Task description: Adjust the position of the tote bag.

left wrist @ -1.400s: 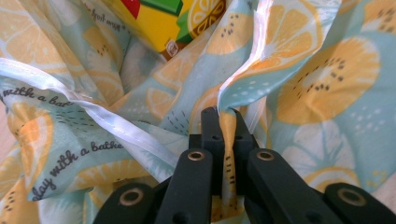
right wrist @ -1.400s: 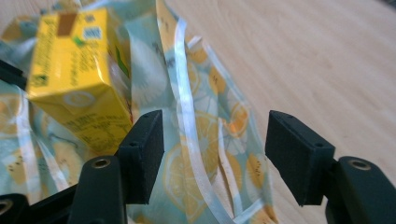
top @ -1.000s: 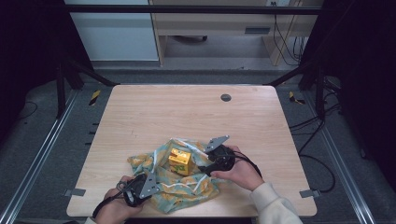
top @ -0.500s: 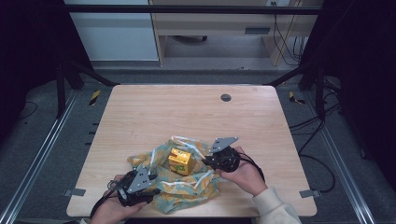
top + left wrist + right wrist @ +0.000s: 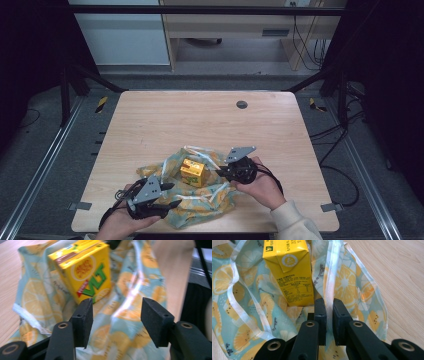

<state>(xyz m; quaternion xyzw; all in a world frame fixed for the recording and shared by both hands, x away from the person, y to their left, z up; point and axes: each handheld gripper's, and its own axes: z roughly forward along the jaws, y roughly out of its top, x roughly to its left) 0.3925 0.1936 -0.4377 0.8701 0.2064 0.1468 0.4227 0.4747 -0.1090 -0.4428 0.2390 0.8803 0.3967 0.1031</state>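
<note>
Right gripper (image 5: 326, 302) is clamped on the white-trimmed edge of the lemon-print cloth bag (image 5: 249, 322), jaws nearly together w/ the fabric pinched between them; they've just closed. In the high view that gripper (image 5: 220, 172) sits at the bag's (image 5: 200, 197) right side, held by the right hand (image 5: 260, 185). Left gripper (image 5: 115, 315) has its jaws apart, nothing between the pads; they've just been opening. Cloth (image 5: 125, 322) lies below & beyond them, not pinched. High view puts the left gripper (image 5: 170, 192) at the bag's near-left corner, in the left hand (image 5: 122, 222).

Yellow drink carton (image 5: 192, 171) stands upright on the bag, approx. in its middle, between the two grippers. From the right gripper view the carton (image 5: 289, 272) is just beyond the closed jaws, slightly to their left, nutrition panel facing the cam. From the left gripper view the carton (image 5: 83, 270) looks tilted, green lettering on its front; cloth rises behind it.

Bag is crumpled & spread on the near part of the wooden table (image 5: 200, 120). Small dark round disc (image 5: 242, 104) lies well apart, toward the far edge.
</note>
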